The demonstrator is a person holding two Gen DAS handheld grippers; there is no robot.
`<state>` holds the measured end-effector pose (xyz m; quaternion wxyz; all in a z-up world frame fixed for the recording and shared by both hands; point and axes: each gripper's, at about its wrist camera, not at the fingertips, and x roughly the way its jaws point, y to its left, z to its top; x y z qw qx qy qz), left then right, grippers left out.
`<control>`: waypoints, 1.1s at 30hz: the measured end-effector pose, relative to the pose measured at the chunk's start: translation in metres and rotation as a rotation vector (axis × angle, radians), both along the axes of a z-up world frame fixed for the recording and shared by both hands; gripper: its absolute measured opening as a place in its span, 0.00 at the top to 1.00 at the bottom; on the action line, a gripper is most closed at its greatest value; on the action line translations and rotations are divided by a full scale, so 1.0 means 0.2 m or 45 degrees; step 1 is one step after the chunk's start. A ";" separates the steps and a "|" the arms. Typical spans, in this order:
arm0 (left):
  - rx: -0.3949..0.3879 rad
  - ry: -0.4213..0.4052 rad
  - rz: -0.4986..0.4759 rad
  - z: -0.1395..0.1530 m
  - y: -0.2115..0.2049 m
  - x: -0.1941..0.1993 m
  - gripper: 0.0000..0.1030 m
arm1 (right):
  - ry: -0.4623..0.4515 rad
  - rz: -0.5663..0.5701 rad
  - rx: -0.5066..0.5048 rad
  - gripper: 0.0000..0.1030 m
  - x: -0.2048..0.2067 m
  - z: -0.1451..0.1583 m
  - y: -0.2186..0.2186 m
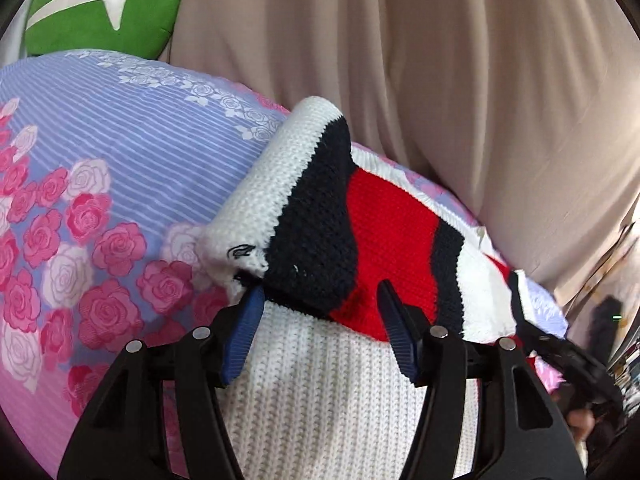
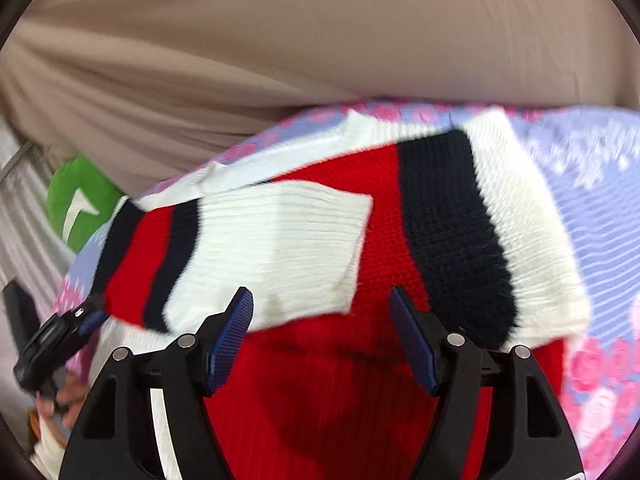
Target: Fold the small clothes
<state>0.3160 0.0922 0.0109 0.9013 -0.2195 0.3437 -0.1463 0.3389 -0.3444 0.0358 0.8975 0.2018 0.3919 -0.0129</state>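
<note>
A small knit sweater [image 1: 392,220] in white, navy and red stripes lies on a floral bedspread [image 1: 100,184]. One sleeve [image 1: 304,216] is folded over the body. My left gripper [image 1: 320,292] is open and empty, its blue pads just at the sleeve's cuff end, above the white ribbed hem. In the right wrist view the sweater [image 2: 384,232] fills the middle, a white-cuffed sleeve [image 2: 280,248] laid across the red body. My right gripper [image 2: 320,296] is open and empty over the red knit. The other gripper [image 2: 60,336] shows at the sweater's left edge.
A beige curtain or sheet [image 1: 440,60] hangs behind the bed. A green cushion [image 1: 108,4] with a white mark sits at the far corner; it also shows in the right wrist view [image 2: 80,200]. The floral bedspread [image 2: 592,200] extends to the right.
</note>
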 end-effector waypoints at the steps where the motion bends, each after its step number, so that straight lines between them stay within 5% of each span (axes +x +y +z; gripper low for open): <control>1: 0.002 -0.021 0.017 0.01 0.01 -0.01 0.45 | 0.005 -0.003 0.021 0.33 0.01 -0.04 0.00; 5: 0.045 -0.105 0.094 0.07 0.02 -0.05 0.45 | -0.045 0.048 -0.071 0.31 0.00 -0.03 0.05; 8: 0.038 -0.041 0.062 0.05 0.02 0.02 0.45 | -0.049 0.068 -0.095 0.34 0.01 -0.04 0.09; 11: 0.017 -0.010 0.083 0.05 0.05 0.07 0.47 | -0.044 0.070 -0.094 0.54 0.05 -0.03 0.10; 13: 0.060 -0.003 0.092 0.06 0.04 0.09 0.61 | -0.018 0.086 -0.108 0.91 0.09 -0.02 0.10; 14: 0.083 0.006 0.090 0.06 0.03 0.10 0.77 | -0.018 0.099 -0.116 0.92 0.11 0.01 0.11; 15: 0.103 0.019 0.080 0.07 0.02 0.11 0.93 | -0.043 0.092 -0.140 0.92 0.11 0.04 0.12; 20: 0.207 -0.099 0.092 0.21 -0.05 0.03 0.93 | -0.449 0.090 -0.216 0.93 -0.12 0.46 0.09; 22: 0.271 -0.058 0.043 0.16 -0.12 0.04 0.93 | -0.344 0.036 -0.228 0.93 -0.10 0.37 0.00; 25: 0.305 0.089 -0.009 0.00 -0.20 0.08 0.93 | 0.038 -0.043 -0.161 0.93 0.05 0.00 -0.18; 30: 0.303 0.034 0.025 0.02 -0.17 0.03 0.85 | -0.046 -0.055 -0.072 0.92 -0.01 0.01 -0.23; 33: 0.183 0.042 0.045 0.01 -0.08 0.00 0.78 | 0.005 -0.061 -0.064 0.88 -0.01 -0.05 -0.25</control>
